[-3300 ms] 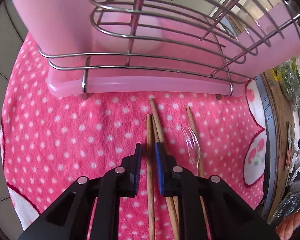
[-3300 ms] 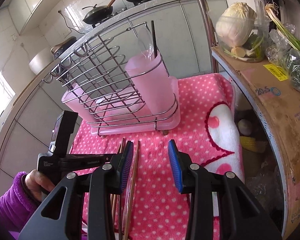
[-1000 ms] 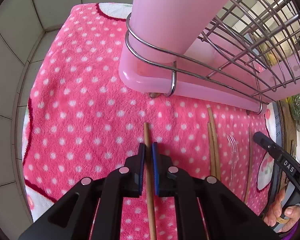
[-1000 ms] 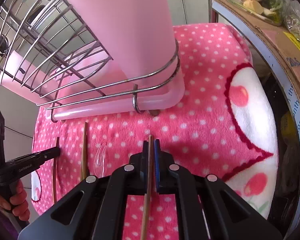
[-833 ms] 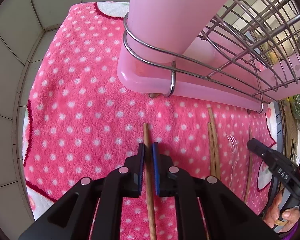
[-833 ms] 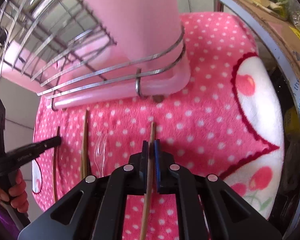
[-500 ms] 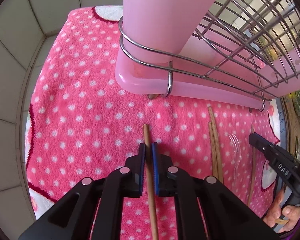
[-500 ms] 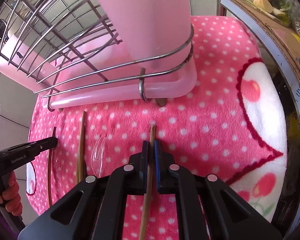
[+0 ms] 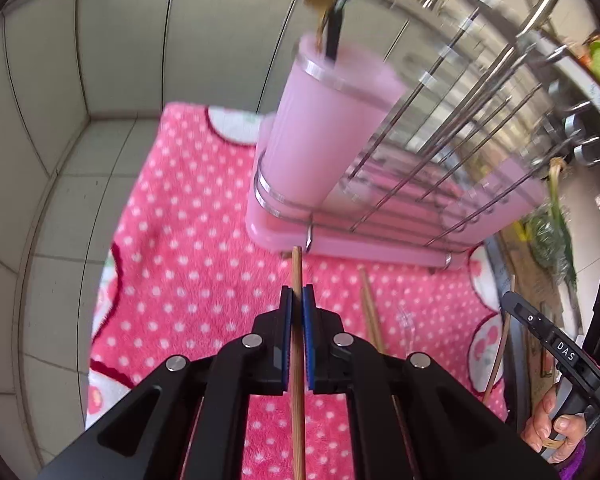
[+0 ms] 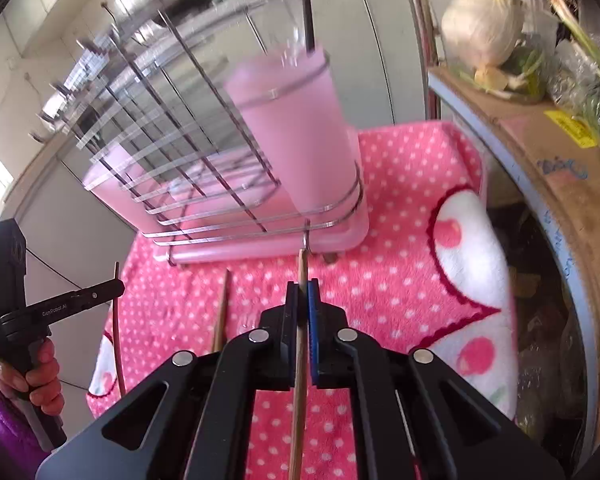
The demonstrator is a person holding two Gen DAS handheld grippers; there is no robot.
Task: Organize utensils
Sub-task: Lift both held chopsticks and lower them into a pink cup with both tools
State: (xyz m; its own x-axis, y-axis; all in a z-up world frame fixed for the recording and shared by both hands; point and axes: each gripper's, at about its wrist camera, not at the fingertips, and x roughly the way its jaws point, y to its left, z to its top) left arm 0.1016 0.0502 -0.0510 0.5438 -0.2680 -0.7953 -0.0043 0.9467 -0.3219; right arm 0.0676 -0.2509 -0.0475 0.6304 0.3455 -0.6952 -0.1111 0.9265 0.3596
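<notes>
Chopstick point(image 9: 297, 344) clamped between left gripper's point(image 9: 297, 300) fingers point(image 9: 286, 320), tip protruding.

The towel point(image 9: 188, 216) is hot pink with small white dots and white patches edged in dark red, some bearing pink cherries. The cup point(image 9: 324, 128) and the tray point(image 9: 380, 246) under the silver wire rack point(image 9: 460, 120) are pale pink. Each chopstick point(image 9: 297, 360) is light brown wood. Both the left gripper point(image 9: 296, 312) and right gripper point(image 10: 303, 304) are black with blue pads. The wall tiles point(image 9: 60, 80) are grey-white. The sleeve point(image 10: 4, 432) is purple.
</notes>
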